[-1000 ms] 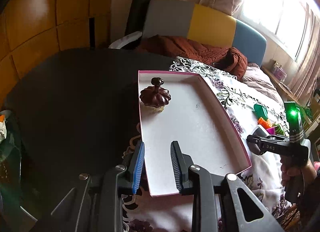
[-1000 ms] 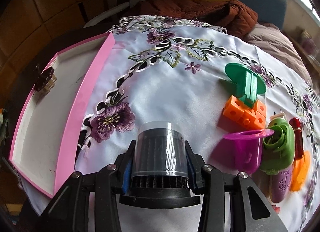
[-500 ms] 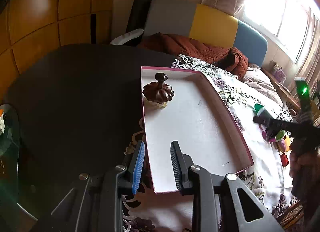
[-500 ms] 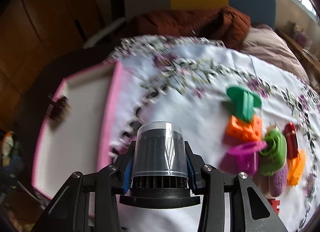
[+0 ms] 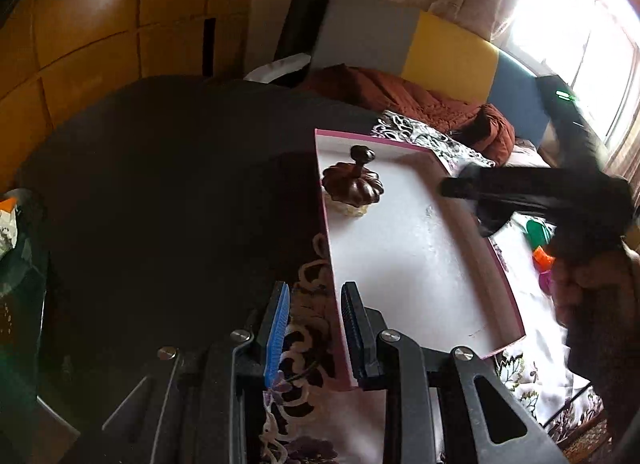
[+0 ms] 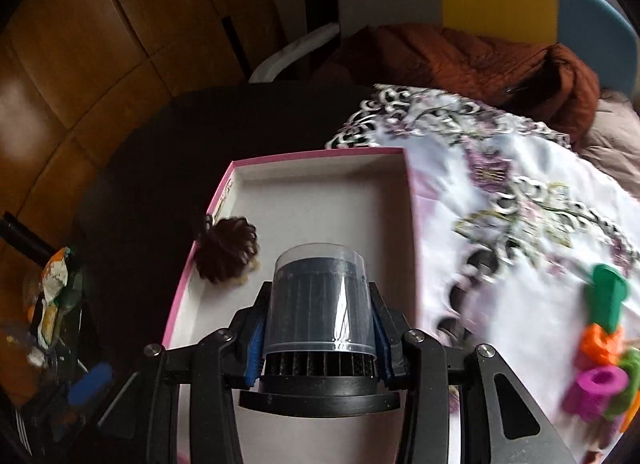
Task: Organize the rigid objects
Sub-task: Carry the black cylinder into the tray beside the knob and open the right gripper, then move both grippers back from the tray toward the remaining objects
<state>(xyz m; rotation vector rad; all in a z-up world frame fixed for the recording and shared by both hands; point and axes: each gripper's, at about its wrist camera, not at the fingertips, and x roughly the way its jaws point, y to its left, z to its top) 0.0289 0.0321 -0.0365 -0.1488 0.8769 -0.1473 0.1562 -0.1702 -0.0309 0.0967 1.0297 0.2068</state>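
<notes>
A pink-walled white box (image 5: 505,284) (image 6: 320,151) lies on the table, with a brown pumpkin-shaped piece with a knob (image 5: 352,187) (image 6: 226,254) at its far left. My right gripper (image 6: 318,294) is shut on a black ribbed cylinder under a clear cap (image 6: 320,304) and hangs over the box's floor. The left wrist view shows that gripper (image 5: 452,187) as a dark shape above the box's right wall. My left gripper (image 5: 312,292) hovers at the box's near left wall, jaws nearly together, gripping nothing.
Green (image 6: 608,296), orange (image 6: 600,344) and magenta (image 6: 600,382) plastic toys lie on the embroidered white cloth (image 6: 500,244) right of the box. The dark round table (image 5: 160,183) spreads to the left. A cluttered glass side table (image 6: 48,304) stands beyond it. A sofa with a rust blanket (image 6: 480,55) is behind.
My right gripper has swung left with the cylinder, from above the cloth near the toys to above the box. The left gripper shifted slightly, so the box wall now lies nearer its right finger.
</notes>
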